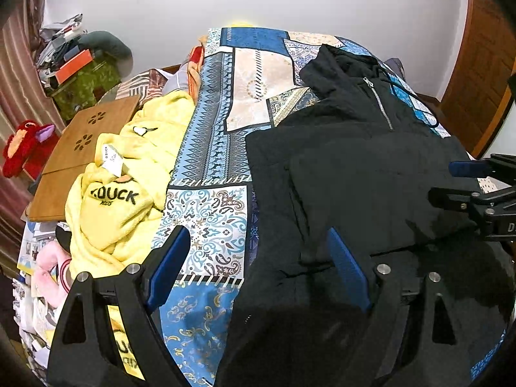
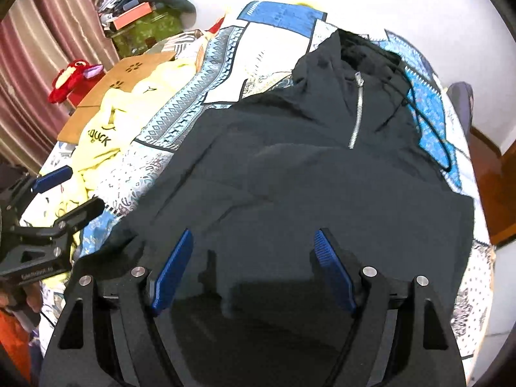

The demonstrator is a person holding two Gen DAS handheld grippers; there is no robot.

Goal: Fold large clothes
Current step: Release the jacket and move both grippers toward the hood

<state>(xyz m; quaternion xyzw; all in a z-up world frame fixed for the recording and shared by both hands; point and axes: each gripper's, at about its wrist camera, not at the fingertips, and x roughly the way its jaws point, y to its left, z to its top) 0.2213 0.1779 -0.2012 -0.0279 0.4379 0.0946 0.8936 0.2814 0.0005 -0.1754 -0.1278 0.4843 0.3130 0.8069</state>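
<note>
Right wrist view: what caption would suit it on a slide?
Open right gripper poised above a black zip hoodie spread on a patterned bedspread.

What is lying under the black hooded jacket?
The black hooded jacket lies on the blue patterned bedspread, which shows around it. Anything directly beneath the jacket is covered.
</note>
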